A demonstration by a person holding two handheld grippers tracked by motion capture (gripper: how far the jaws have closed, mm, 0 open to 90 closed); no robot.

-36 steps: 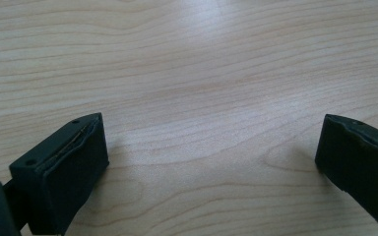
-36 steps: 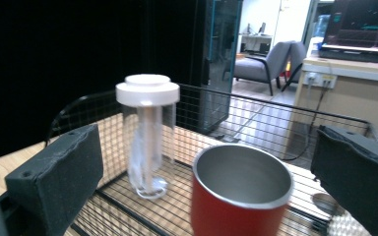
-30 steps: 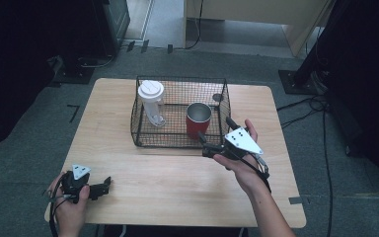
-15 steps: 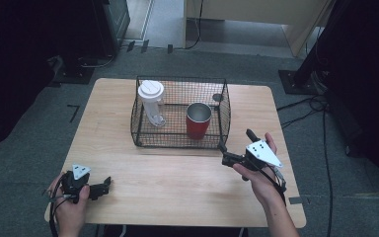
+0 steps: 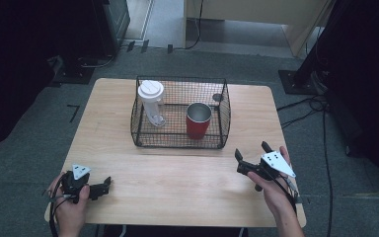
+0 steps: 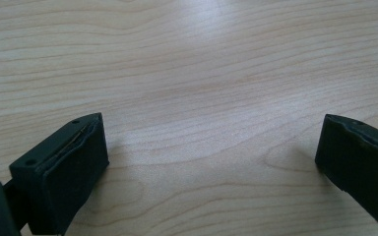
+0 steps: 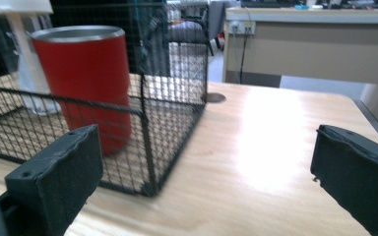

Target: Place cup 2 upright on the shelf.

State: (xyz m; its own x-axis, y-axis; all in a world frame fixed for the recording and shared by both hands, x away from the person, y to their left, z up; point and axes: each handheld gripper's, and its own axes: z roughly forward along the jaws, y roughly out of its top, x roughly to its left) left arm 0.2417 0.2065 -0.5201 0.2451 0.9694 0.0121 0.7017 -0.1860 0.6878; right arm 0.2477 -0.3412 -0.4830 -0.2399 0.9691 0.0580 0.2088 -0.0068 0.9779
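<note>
A black wire basket (image 5: 180, 144) stands at the middle back of the wooden table (image 5: 177, 187). Inside it are a red metal tumbler (image 5: 198, 122) on the right and a white lidded cup (image 5: 151, 101) on the left, both upright. My right gripper (image 5: 250, 151) hovers open in front of the basket's right corner, apart from it and holding nothing. In the right gripper view the open gripper (image 7: 206, 162) faces the basket (image 7: 172, 98), the tumbler (image 7: 86, 73) and the white cup (image 7: 27, 59). My left gripper (image 5: 103, 187) rests open at the front left, and its own view has the gripper (image 6: 211, 147) over bare wood.
A small dark round grommet (image 5: 217, 97) sits in the tabletop behind the basket's right side, seen too as the grommet (image 7: 215, 97). Bare wood lies between the two grippers. Cables and dark equipment stands ring the table on the grey floor.
My right gripper has drawn back from the basket's front right corner toward the table's front right, still open. The left gripper has stayed put.
</note>
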